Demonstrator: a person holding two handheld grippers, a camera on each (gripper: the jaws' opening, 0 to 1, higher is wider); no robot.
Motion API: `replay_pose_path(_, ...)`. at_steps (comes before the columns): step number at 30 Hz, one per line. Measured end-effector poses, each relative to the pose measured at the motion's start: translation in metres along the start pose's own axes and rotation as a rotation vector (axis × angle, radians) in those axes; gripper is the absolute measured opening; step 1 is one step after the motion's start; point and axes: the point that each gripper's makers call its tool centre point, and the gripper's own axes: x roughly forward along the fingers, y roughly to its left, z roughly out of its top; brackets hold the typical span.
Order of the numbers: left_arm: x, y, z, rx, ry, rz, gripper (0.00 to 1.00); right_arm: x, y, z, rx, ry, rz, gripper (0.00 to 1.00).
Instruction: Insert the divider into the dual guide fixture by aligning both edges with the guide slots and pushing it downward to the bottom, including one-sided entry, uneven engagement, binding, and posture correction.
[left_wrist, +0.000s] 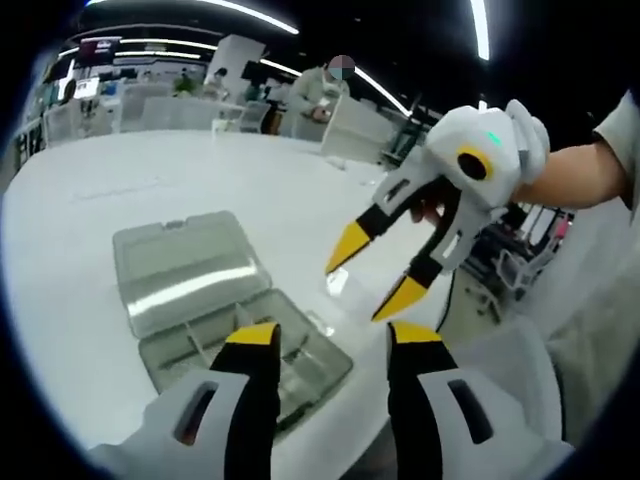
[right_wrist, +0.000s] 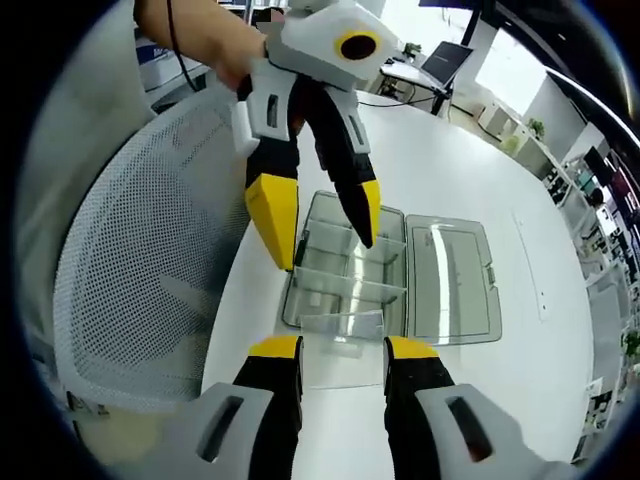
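A clear plastic compartment box with its hinged lid laid open (right_wrist: 400, 265) is seen at centre frame on the white table (right_wrist: 480, 160); a clear flat plastic divider (right_wrist: 342, 325) is held upright just above the right gripper (right_wrist: 342, 352), whose jaws are parted around it, contact unclear; the left gripper (right_wrist: 322, 222) is held open above the box.

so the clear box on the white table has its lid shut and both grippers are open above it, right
Not quite: the lid is open, lying flat beside the box, as the right gripper view shows. The rest holds: the box sits on the white table, and the left gripper and right gripper are both open above it.
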Motion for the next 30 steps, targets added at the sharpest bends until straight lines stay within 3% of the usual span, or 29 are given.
replay_pose_path(10, 0.002, -0.003, 0.002, -0.039, -0.015, -0.012, 0.34, -0.006, 0.003, 0.015, -0.012, -0.031, -0.034, 0.27)
replay_pose_path(30, -0.004, -0.004, 0.005, -0.202, -0.059, -0.03, 0.29, -0.009, 0.005, 0.039, -0.016, -0.103, -0.11, 0.27)
